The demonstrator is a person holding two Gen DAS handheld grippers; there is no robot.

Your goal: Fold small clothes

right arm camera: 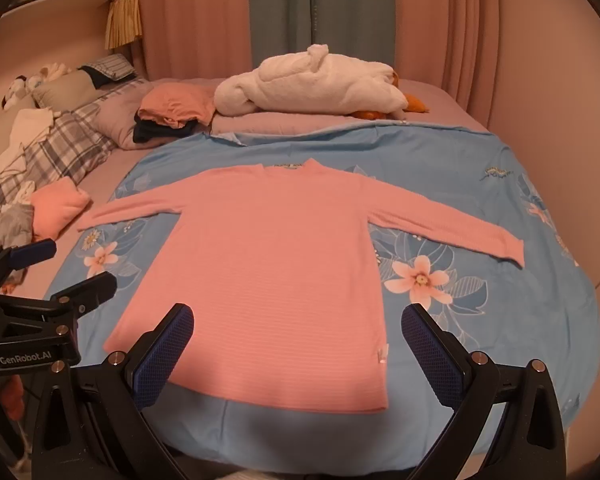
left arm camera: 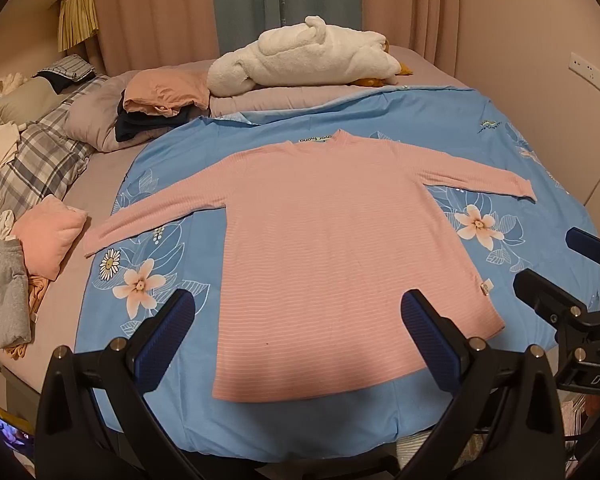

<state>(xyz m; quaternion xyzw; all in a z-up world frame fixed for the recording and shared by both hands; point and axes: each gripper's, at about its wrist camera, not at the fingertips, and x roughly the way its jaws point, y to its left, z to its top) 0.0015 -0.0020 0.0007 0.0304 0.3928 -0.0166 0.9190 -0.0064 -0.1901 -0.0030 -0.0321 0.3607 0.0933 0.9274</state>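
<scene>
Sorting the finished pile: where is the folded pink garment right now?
In the left wrist view, the folded pink garment lies at the left edge of the bed, beside the grey garment, left of the spread pink shirt.

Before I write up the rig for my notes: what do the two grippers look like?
Both match: black angular frames with silver screws, each carrying two fingers faced with blue textured pads. The left gripper shows white "GenRobot.AI" lettering on its side in the right wrist view; the right gripper shows a partial "DAS" marking in the left wrist view.

1 pink sweater [left arm camera: 332, 248], 1 blue quilt [left arm camera: 440, 132], 2 grippers, 1 white plush [left arm camera: 304, 60], 1 folded stack [left arm camera: 160, 108]
</scene>
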